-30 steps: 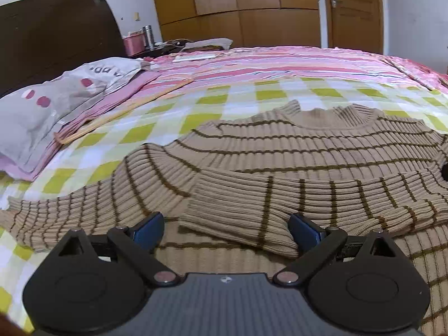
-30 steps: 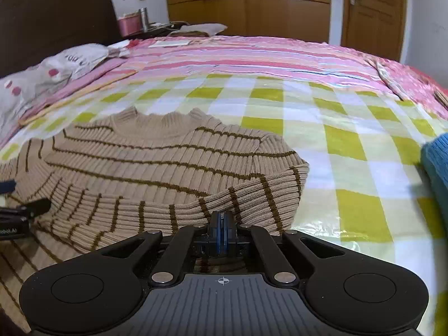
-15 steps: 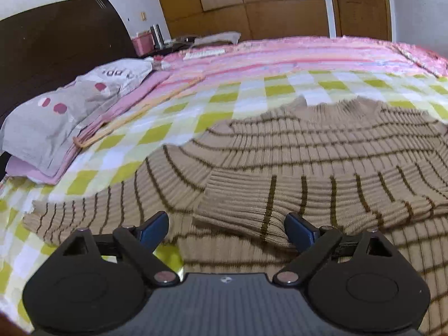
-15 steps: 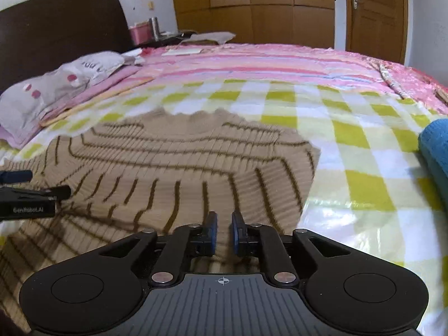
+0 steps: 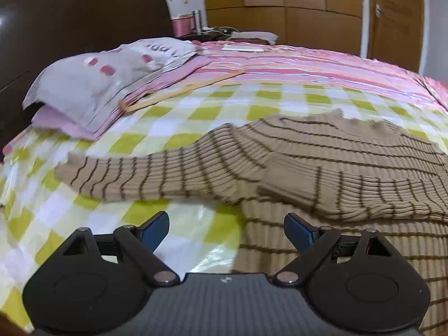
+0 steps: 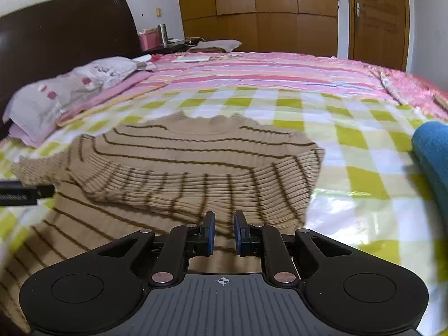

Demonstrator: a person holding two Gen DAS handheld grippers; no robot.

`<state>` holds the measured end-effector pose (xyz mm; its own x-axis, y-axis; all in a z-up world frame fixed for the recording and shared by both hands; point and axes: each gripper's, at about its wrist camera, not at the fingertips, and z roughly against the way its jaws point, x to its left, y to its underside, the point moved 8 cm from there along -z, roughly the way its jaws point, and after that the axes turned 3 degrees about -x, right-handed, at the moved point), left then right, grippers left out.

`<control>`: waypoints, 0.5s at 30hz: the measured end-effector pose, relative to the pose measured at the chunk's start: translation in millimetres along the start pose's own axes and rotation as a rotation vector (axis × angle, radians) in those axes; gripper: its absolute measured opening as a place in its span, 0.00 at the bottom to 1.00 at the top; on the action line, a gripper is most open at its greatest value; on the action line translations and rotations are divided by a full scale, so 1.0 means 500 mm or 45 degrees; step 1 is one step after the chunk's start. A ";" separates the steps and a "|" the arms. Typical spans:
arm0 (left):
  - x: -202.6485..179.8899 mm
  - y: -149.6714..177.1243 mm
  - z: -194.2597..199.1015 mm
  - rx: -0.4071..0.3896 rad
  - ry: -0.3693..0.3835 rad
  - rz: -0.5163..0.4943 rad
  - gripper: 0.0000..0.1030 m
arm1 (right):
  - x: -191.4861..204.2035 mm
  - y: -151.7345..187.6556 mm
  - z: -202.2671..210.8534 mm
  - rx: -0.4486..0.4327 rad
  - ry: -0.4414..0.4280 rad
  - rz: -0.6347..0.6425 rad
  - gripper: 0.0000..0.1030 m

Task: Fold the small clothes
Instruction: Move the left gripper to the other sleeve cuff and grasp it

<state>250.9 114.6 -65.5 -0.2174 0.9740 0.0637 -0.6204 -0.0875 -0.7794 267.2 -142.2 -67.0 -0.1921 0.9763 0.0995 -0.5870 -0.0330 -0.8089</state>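
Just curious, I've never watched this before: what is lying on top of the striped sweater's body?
One sleeve is folded across the front of the striped sweater, covering its middle. The other sleeve lies out on the checkered sheet. What is under the sweater cannot be seen.

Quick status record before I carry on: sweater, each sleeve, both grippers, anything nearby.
garment: striped sweater, flat on checked sheet
right sleeve: folded across the chest
left sleeve: stretched out sideways, unfolded
left gripper: wide open, holds nothing
right gripper: narrow gap, nothing clamped
nearby: blue cloth at right, pillow at left
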 end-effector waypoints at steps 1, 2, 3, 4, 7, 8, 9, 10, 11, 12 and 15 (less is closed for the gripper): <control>0.011 0.005 -0.003 0.000 -0.002 0.013 0.92 | 0.012 -0.003 0.000 0.002 -0.011 0.002 0.15; 0.023 0.009 -0.007 -0.001 -0.004 0.033 0.92 | 0.027 -0.008 -0.001 0.004 -0.021 0.016 0.15; 0.036 0.013 -0.010 -0.006 -0.008 0.057 0.92 | 0.049 -0.016 -0.005 0.005 -0.032 0.043 0.15; 0.052 0.015 -0.014 -0.013 -0.017 0.081 0.92 | 0.068 -0.023 -0.008 0.006 -0.045 0.065 0.15; 0.099 0.018 -0.028 -0.011 -0.045 0.135 0.92 | 0.147 -0.052 -0.025 0.023 -0.110 0.142 0.15; 0.120 0.017 -0.034 -0.014 -0.058 0.150 0.91 | 0.175 -0.061 -0.031 0.020 -0.130 0.168 0.15; 0.137 0.017 -0.038 -0.019 -0.070 0.162 0.91 | 0.204 -0.071 -0.036 0.017 -0.151 0.198 0.15; 0.159 0.017 -0.042 -0.025 -0.084 0.179 0.91 | 0.237 -0.080 -0.043 0.014 -0.179 0.231 0.15; 0.179 0.017 -0.045 -0.026 -0.095 0.200 0.91 | 0.266 -0.086 -0.050 0.012 -0.205 0.255 0.15; 0.203 0.018 -0.050 -0.022 -0.103 0.235 0.91 | 0.295 -0.093 -0.059 0.014 -0.231 0.271 0.15; 0.256 0.021 -0.062 -0.008 -0.115 0.314 0.91 | 0.386 -0.104 -0.090 0.035 -0.316 0.320 0.16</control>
<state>239.9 244.6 -84.7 -0.4283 0.9007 -0.0733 -0.5358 -0.3184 -0.7820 296.0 57.6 -31.4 -0.5166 0.8553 0.0398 -0.5175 -0.2748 -0.8104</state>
